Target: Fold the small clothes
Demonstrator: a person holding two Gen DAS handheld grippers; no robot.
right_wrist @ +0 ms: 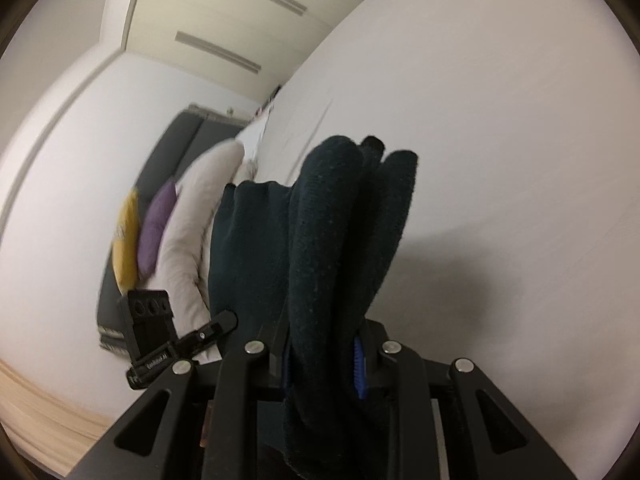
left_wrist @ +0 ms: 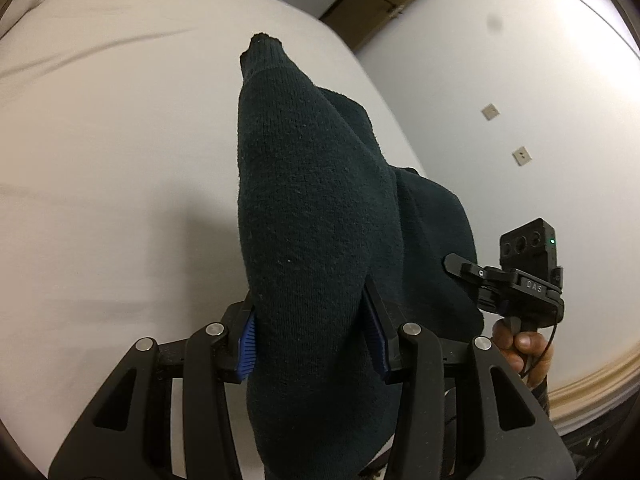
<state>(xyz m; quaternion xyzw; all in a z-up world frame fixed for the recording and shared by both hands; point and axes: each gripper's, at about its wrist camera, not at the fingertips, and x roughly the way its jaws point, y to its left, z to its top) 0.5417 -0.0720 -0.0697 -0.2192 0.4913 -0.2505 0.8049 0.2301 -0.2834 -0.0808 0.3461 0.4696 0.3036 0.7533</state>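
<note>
Above the white bed sheet, your left gripper clamps a dark green sock between its two blue-padded fingers, with the cloth bulging forward past the tips and tapering to a point over the mattress. Your right gripper grips the same dark knit fabric, bunched into two rounded folds between its pads. From the left wrist view, the right gripper reaches into the sock's far side, its handle held in your hand. From the right wrist view, the left gripper sits low at the left, its finger touching a flat hanging panel of the cloth. Whether this is one sock or a pair, you cannot tell from either view. At the head of the bed lean three pillows: one yellow, one purple and one white. No container shows in either view.
</note>
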